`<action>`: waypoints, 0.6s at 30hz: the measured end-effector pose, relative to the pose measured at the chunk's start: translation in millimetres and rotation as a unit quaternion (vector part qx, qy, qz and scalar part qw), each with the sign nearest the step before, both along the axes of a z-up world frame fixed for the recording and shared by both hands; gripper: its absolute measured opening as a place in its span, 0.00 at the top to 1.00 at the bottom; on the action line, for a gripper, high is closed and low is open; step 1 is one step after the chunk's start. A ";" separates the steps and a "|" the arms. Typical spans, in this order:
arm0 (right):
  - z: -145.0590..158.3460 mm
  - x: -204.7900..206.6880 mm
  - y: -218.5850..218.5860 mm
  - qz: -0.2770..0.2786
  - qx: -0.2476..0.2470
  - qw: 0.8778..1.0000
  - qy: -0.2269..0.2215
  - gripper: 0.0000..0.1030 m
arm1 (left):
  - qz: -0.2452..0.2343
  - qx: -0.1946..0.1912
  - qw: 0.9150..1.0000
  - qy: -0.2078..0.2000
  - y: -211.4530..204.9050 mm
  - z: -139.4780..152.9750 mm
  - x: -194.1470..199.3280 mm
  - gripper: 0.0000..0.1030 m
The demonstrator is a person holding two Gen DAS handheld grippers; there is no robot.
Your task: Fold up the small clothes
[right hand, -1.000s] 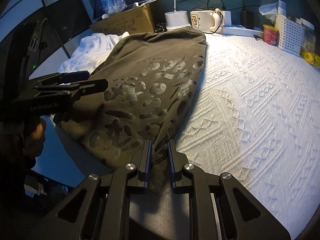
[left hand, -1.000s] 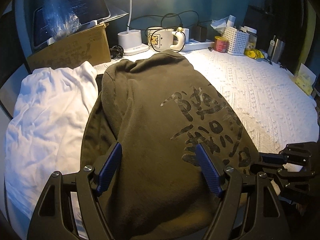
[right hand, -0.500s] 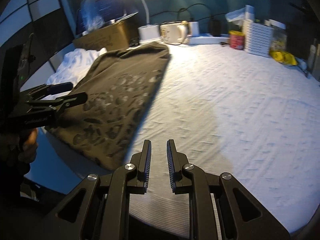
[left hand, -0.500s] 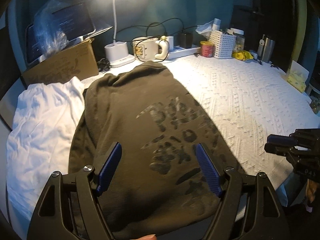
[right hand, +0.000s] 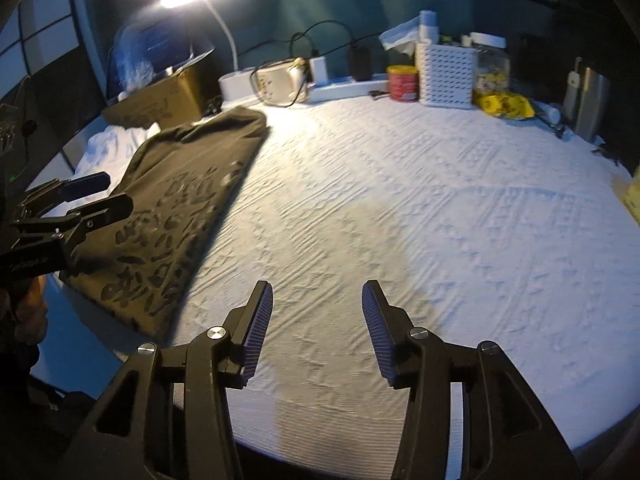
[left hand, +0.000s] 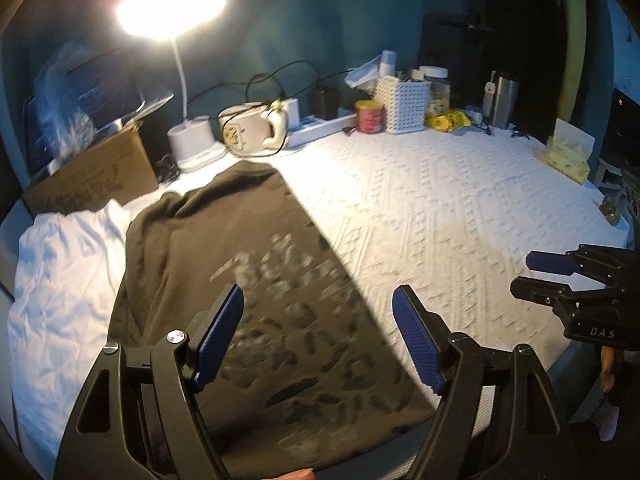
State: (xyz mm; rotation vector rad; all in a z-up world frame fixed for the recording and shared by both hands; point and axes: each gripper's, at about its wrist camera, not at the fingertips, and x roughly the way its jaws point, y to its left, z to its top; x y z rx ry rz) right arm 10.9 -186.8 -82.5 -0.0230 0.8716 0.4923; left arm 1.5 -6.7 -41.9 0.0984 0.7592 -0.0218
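While both grippers hang empty, left gripper [left hand: 318, 334] wide, right gripper [right hand: 317, 320] just opening, I judge the olive printed sweatshirt [left hand: 248, 280], lower left, soft and limp; grip its hem corners.

The dark shirt's [left hand: 248, 280] print is blurred, its near hem cut off
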 end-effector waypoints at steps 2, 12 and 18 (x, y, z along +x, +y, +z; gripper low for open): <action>4.5 1.8 -8.0 -0.009 0.001 1.000 -0.007 0.52 | -0.006 0.002 1.000 -0.007 -6.5 4.8 0.7 0.25; 41.1 4.9 -37.6 -0.037 -0.001 0.998 -0.058 0.52 | -0.024 0.011 0.998 -0.056 -28.2 36.4 -1.3 0.25; 69.4 3.5 -49.4 -0.046 -0.001 0.995 -0.090 0.52 | -0.027 0.008 0.995 -0.094 -32.5 61.3 -10.2 0.25</action>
